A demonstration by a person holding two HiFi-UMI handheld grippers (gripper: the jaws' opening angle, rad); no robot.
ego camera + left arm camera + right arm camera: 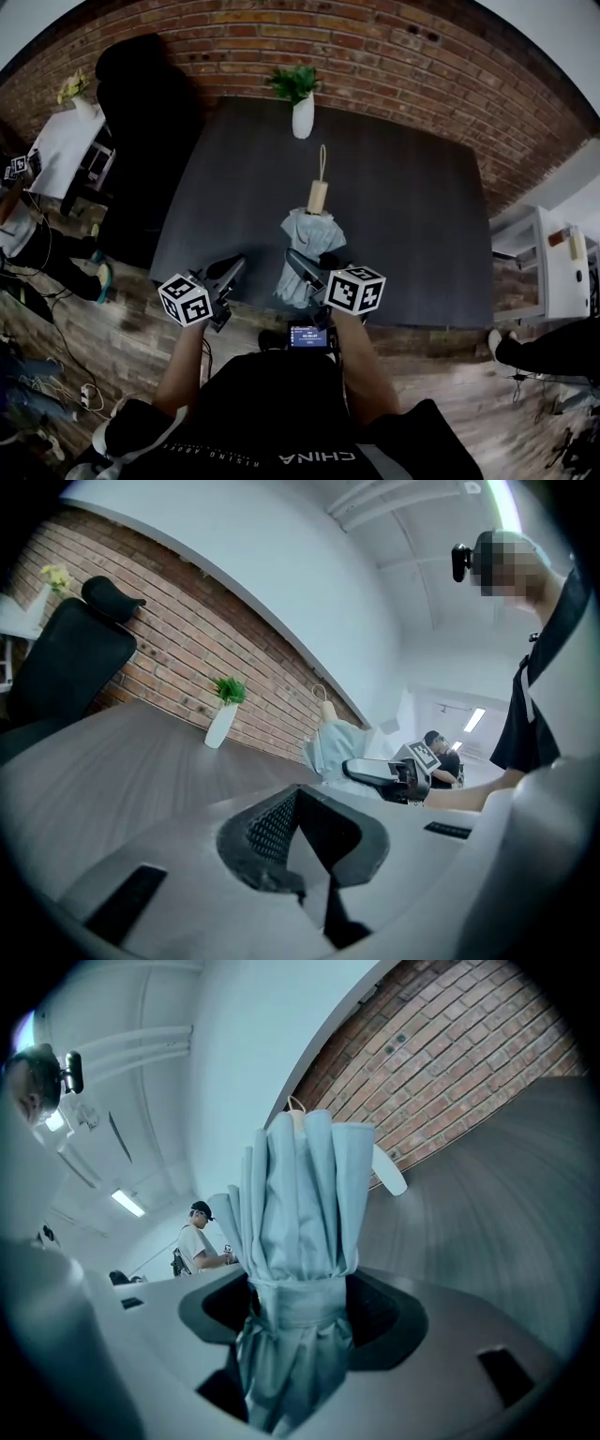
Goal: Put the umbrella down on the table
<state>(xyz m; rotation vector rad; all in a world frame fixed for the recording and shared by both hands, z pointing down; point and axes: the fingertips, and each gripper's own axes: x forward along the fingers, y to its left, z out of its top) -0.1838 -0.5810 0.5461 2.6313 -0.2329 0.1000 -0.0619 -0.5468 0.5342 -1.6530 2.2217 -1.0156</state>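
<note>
Big dark grey table (403,216) fills the middle of the head view, with the brick wall (394,56) curving across the top behind it. A black office chair (141,103) sits upper left, beside the table's left side.

And there's the umbrella (302,246): pale blue, folded, strapped round its waist, just below centre frame over the table's near edge. Its wooden handle (318,196) points toward the top of the frame, with the cord loop (322,161) beyond it.

Right gripper (302,264) has it. In the right gripper view the jaws sit wide, one pad on each side of the strapped bundle, pinching the cloth as the folds fan out above. Whether the umbrella touches the tabletop, I can't tell.

Left gripper (228,272) is lower left of centre, near the umbrella but apart from it. Its own view shows the jaws pressed together with nothing between them.

Smallest item: a white vase (302,117) with a green plant (295,82), top centre at the table's far edge.
</note>
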